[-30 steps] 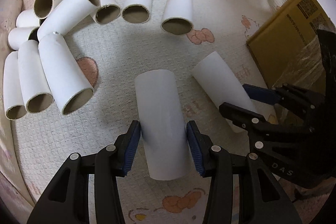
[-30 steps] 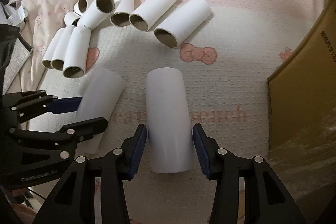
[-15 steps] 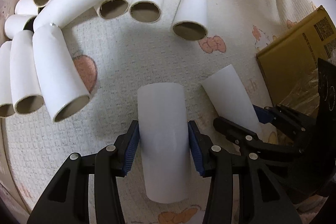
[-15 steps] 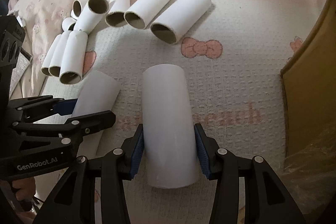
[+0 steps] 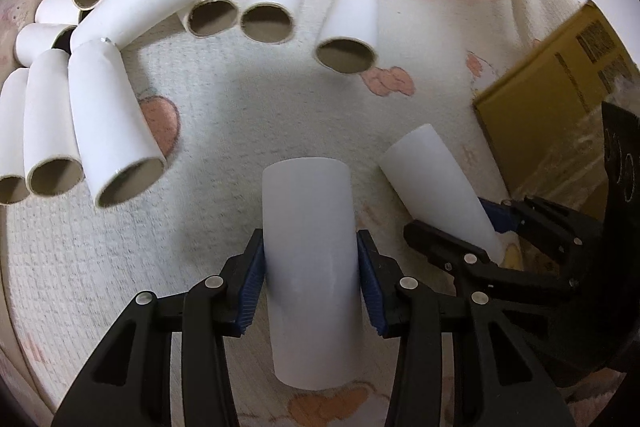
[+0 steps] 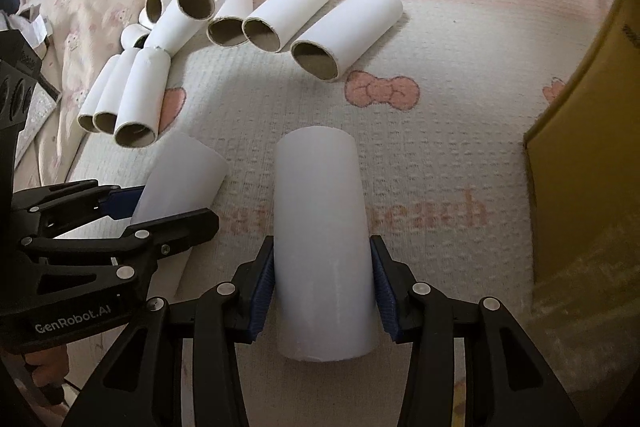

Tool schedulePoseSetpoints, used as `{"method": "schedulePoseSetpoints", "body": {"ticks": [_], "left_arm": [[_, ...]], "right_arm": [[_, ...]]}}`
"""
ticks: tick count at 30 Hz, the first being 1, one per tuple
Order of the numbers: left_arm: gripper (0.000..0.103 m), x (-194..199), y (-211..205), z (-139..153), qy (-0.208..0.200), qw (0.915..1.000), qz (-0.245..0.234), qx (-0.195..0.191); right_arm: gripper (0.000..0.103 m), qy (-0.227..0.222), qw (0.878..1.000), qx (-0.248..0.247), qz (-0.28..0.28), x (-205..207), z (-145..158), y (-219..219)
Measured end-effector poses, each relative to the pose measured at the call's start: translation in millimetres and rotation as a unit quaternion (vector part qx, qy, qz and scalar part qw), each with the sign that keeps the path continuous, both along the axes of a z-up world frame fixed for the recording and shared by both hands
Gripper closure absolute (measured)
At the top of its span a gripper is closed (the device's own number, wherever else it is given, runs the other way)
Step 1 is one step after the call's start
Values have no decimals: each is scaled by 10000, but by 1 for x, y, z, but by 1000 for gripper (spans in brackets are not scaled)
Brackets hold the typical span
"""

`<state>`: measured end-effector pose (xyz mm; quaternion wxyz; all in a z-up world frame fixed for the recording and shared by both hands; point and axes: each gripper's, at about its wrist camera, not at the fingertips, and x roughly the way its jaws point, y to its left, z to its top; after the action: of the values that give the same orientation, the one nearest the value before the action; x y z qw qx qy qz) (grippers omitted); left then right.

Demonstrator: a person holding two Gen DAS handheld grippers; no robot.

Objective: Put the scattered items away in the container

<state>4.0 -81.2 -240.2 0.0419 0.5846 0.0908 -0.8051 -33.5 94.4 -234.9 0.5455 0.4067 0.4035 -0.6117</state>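
Observation:
Two white paper tubes lie side by side on the pink patterned blanket (image 5: pixel 248 131). One tube (image 5: pixel 308 227) sits between the blue pads of my left gripper (image 5: pixel 310 267); its jaws are closing and both pads touch the tube's sides. My right gripper (image 6: pixel 322 279) is shut on the other tube (image 6: pixel 320 207), pads pressed on both sides. Each view shows the neighbour: the right gripper (image 5: pixel 452 223) around its tube (image 5: pixel 432 187), and the left gripper (image 6: pixel 172 207) around its tube (image 6: pixel 180 171). The yellow-brown cardboard box (image 5: pixel 540 99) stands to the right.
Several more white tubes (image 5: pixel 112 131) lie in an arc at the left and far side, some stacked (image 6: pixel 140 99). The box wall (image 6: pixel 580 167) rises close on the right. A crumpled patterned cloth (image 6: pixel 80 7) lies far left.
Both pairs of jaws have narrowed from a small gap to touching their tubes. The left wrist view has shifted, so the box and the tube pile sit lower in it.

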Motion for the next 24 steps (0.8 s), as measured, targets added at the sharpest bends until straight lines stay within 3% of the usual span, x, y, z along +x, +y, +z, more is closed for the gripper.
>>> {"method": "schedulePoseSetpoints", "body": {"ticks": [5,11,15,24], "left_arm": [[56,18,2,24,218,9998,-40,-13],[56,25,19,68,816,9962,-243,-160],[56,26,35,100,1328,9903,-330,-225],[56,16,83,152,1914,9759,-951,-437]], "right_arm": [[62,11,9996,-203,-179,0,18,11],[62,-109,9971,-655,-375,1,53,24],[62,-14,9945,-976,-382,11,80,34],[62,227,9780,-1976,-635,24,152,69]]}}
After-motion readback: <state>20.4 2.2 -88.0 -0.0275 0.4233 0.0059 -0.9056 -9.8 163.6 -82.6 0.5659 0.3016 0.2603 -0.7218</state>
